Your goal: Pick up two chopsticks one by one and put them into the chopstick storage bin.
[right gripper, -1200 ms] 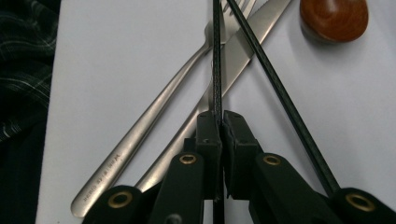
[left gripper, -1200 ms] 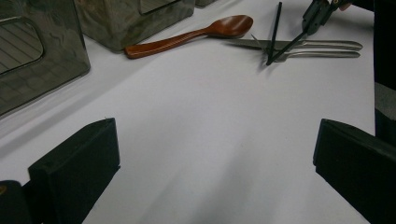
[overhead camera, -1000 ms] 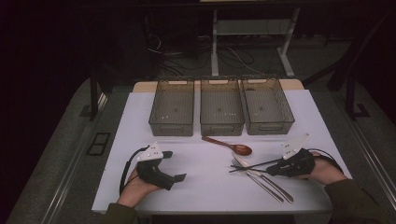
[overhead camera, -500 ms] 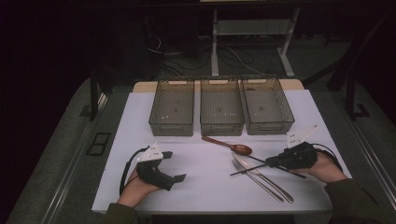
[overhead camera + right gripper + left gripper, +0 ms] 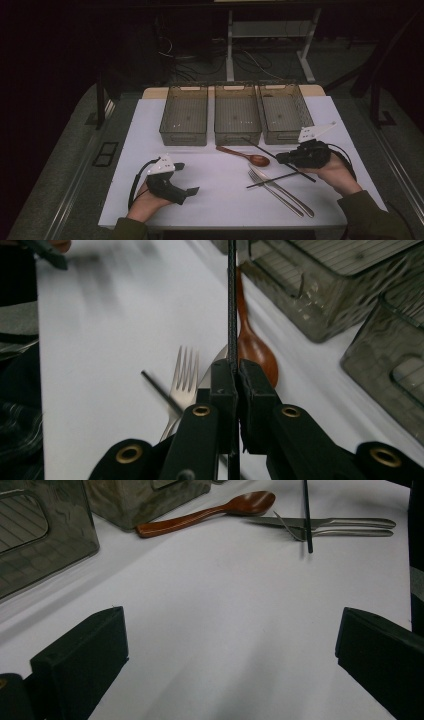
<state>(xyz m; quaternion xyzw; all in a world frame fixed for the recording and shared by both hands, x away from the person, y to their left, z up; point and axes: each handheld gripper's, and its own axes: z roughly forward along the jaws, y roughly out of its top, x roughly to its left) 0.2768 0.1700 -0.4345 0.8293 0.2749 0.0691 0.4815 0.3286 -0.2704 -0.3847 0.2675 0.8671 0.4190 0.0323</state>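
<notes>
The right gripper point(image 5: 281, 157) was seen closed on a thin black chopstick point(image 5: 272, 153), which was clamped between the two black jaws. In the right gripper view the same right gripper point(image 5: 234, 371) was shown with its jaws pressed together on the chopstick point(image 5: 232, 300), which ran straight ahead from the jaws. The chopstick was held clear of the white counter point(image 5: 220, 195), slanted, with its far end near the middle one of three clear plastic bins point(image 5: 236, 112).

A second black chopstick point(image 5: 272, 179) was left on the counter, just below and to the left of the right gripper, laid across a steel fork point(image 5: 272, 188) and a steel knife point(image 5: 290, 192). A brown wooden spoon point(image 5: 245, 155) lay just beyond the jaws, between the right gripper and the bins.

The left gripper point(image 5: 186, 177) was held low over the counter, well apart from the cutlery, with its jaws wide open and nothing between them. In the left gripper view, bare counter point(image 5: 225, 630) was shown between the jaws, with the spoon point(image 5: 210, 511), the fork point(image 5: 295, 530) and the lying chopstick point(image 5: 307, 515) farther ahead.
</notes>
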